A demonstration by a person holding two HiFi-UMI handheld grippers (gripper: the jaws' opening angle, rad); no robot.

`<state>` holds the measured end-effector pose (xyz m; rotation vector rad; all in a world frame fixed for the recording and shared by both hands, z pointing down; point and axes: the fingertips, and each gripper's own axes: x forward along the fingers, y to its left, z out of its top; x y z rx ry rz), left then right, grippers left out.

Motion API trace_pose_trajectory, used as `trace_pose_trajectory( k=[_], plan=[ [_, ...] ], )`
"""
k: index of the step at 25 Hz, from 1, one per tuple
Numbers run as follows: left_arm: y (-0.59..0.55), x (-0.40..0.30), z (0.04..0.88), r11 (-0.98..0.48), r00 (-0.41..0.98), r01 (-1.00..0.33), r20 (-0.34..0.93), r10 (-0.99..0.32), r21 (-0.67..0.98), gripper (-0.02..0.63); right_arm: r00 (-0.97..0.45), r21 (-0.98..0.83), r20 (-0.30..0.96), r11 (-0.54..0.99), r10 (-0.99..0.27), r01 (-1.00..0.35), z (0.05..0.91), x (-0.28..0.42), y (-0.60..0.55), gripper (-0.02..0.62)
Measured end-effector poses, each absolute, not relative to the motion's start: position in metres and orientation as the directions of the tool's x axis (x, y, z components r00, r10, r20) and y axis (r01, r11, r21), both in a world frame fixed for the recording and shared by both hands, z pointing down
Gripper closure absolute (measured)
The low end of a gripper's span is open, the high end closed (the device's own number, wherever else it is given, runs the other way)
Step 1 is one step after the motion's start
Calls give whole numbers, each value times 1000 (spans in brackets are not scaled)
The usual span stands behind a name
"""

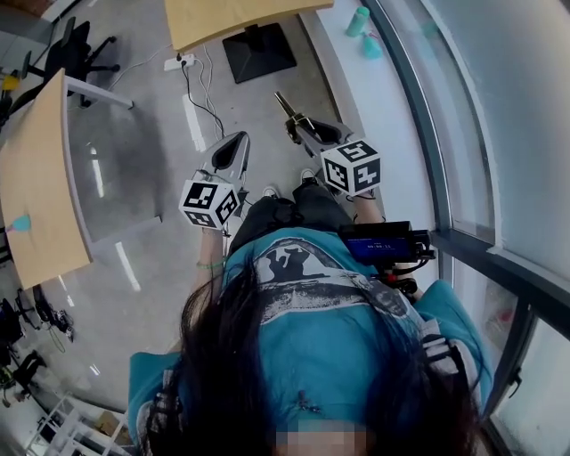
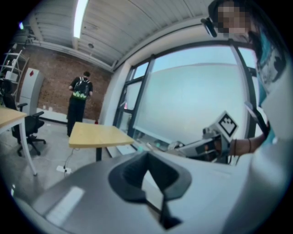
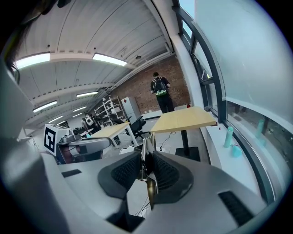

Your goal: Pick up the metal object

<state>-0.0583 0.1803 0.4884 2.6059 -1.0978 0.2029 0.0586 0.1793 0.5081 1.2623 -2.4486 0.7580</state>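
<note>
The metal object (image 1: pixel 283 104) is a thin, flat, silvery-brass piece. It sticks out forward from my right gripper (image 1: pixel 296 122), which is held in the air above the floor, in front of the person's legs. In the right gripper view the metal object (image 3: pixel 145 157) stands on edge between the ribbed pads (image 3: pixel 126 171), and my right gripper (image 3: pixel 146 167) is shut on it. My left gripper (image 1: pixel 239 140) hovers beside it on the left, a little lower in the head view. In its own view the left gripper (image 2: pixel 147 157) has its tips together and holds nothing.
A wooden table (image 1: pixel 36 196) stands to the left. Another wooden table (image 1: pixel 232 18) on a black base (image 1: pixel 258 52) is ahead, with a power strip (image 1: pixel 178 62) and cables on the floor. Teal bottles (image 1: pixel 358 22) sit on the window sill at right. A person (image 3: pixel 160 91) stands far off.
</note>
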Motion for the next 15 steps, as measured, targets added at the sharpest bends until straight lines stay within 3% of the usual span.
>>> trace_pose_trajectory(
  k=[15],
  plan=[
    [182,-63,485,-666,697,-717,237,-677,208,606,-576,-312,462,484,-674,-817,504,55,178,506]
  ],
)
